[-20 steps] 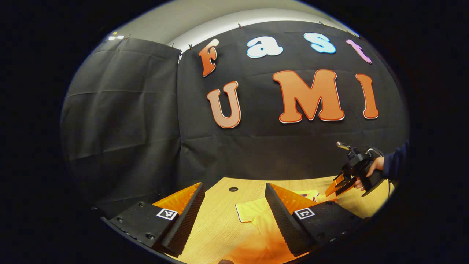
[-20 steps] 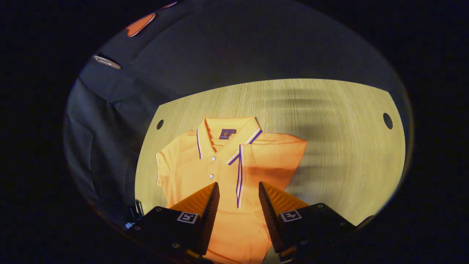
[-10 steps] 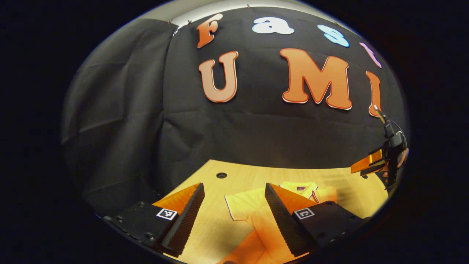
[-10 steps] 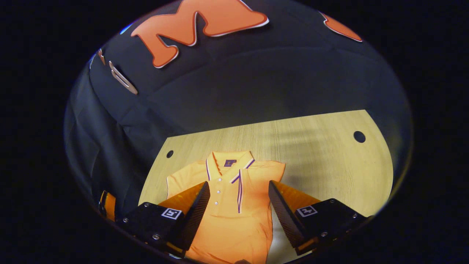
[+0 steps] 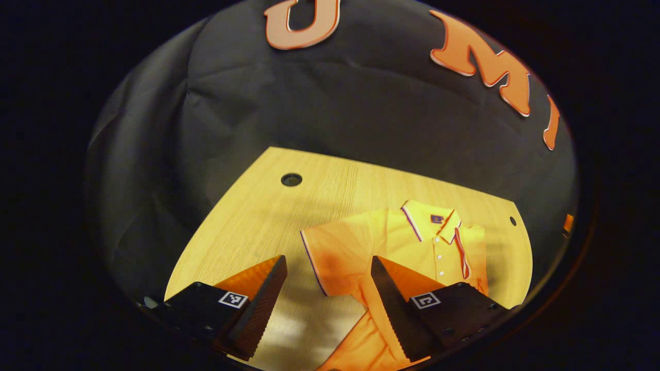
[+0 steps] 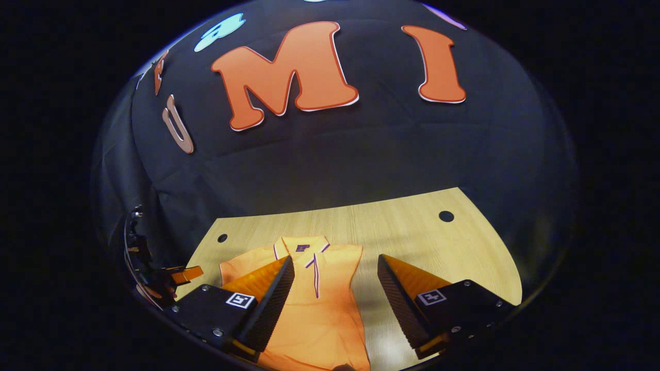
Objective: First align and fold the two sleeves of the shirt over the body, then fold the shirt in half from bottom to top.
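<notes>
The left gripper (image 5: 327, 270) stands wide apart with nothing between its fingers, hanging over the near left part of the shirt (image 5: 407, 247). The right gripper (image 6: 335, 270) is likewise spread wide and holds nothing, poised above the shirt's (image 6: 314, 299) lower body.

The shirt is an orange polo lying flat on the wooden table (image 5: 258, 216), face up, collar toward the booth's black wall. Its collar is edged in white and dark stripes, a dark label shows inside the neck, and small white buttons run down the placket. In the left gripper view the left sleeve (image 5: 330, 252) lies spread out beside the body, its cuff trimmed with a dark line. In the right gripper view the right sleeve is folded in over the body, leaving a straight edge on that side.

Two round holes (image 6: 446, 216) pierce the table beyond the shirt's collar.
</notes>
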Tool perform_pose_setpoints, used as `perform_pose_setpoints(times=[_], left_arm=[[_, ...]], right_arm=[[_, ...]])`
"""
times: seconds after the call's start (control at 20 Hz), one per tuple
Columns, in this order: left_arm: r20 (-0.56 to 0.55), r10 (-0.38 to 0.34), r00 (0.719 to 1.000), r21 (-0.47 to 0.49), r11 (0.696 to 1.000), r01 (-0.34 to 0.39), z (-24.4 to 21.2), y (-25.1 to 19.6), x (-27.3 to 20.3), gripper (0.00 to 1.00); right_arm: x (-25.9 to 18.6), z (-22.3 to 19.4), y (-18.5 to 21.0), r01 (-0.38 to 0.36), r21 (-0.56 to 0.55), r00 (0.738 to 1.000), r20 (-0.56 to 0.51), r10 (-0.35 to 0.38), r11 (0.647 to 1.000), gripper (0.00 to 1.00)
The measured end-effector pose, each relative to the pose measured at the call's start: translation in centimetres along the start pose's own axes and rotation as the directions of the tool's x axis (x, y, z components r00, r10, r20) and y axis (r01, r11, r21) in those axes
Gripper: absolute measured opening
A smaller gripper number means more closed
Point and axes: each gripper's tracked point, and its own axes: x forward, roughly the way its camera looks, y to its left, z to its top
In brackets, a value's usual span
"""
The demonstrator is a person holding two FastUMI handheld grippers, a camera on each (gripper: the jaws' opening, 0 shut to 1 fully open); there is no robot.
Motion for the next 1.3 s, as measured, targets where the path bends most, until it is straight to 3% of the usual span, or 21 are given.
perform_pose_setpoints(times=[0.25, 0.5, 0.75, 0.8, 0.85, 0.95, 1.0, 1.1, 1.3], left_arm=[[-0.231, -0.031, 0.972, 0.000, 0.999, 0.032, -1.1, -0.2, 5.8, 0.96], [-0.405, -0.014, 0.914, 0.013, 1.000, 0.021, -2.9, -0.7, 9.4, 0.96], [-0.502, 0.087, 0.860, 0.059, 0.996, -0.066, -5.4, 0.3, 11.7, 0.93], [-0.508, 0.098, 0.856, 0.063, 0.995, -0.077, -5.1, 0.2, 11.3, 0.92], [-0.485, 0.089, 0.870, 0.061, 0.996, -0.068, -5.0, 0.0, 12.4, 0.92], [-0.474, 0.092, 0.876, 0.066, 0.995, -0.069, -4.5, -0.1, 12.2, 0.72], [-0.462, 0.080, 0.883, 0.072, 0.996, -0.053, -4.4, -0.2, 12.5, 0.67], [-0.449, 0.058, 0.892, 0.056, 0.998, -0.037, -4.1, -0.6, 12.6, 0.13], [-0.371, -0.003, 0.929, 0.079, 0.996, 0.035, -1.6, -2.0, 11.2, 0.13]], right_arm=[[-4.0, -1.7, -1.1, 0.089, 0.004, 0.995, 0.053, -0.089, 0.996, 0.99], [-7.0, -4.4, -2.2, 0.141, 0.026, 0.989, 0.044, -0.142, 0.990, 0.99], [-8.6, -6.4, -4.1, 0.179, 0.028, 0.983, 0.020, -0.180, 0.983, 0.99], [-8.8, -6.6, -4.4, 0.180, 0.029, 0.983, 0.016, -0.181, 0.983, 0.99], [-9.0, -6.8, -4.7, 0.181, 0.032, 0.983, 0.012, -0.182, 0.983, 0.99], [-9.2, -6.9, -5.2, 0.177, 0.039, 0.984, 0.010, -0.178, 0.983, 0.99], [-9.2, -7.0, -5.6, 0.181, 0.043, 0.983, 0.006, -0.182, 0.982, 0.99], [-9.0, -7.4, -5.9, 0.183, 0.051, 0.983, -0.006, -0.183, 0.982, 0.99], [-9.0, -7.8, -6.0, 0.175, 0.049, 0.985, -0.011, -0.174, 0.983, 0.99]])
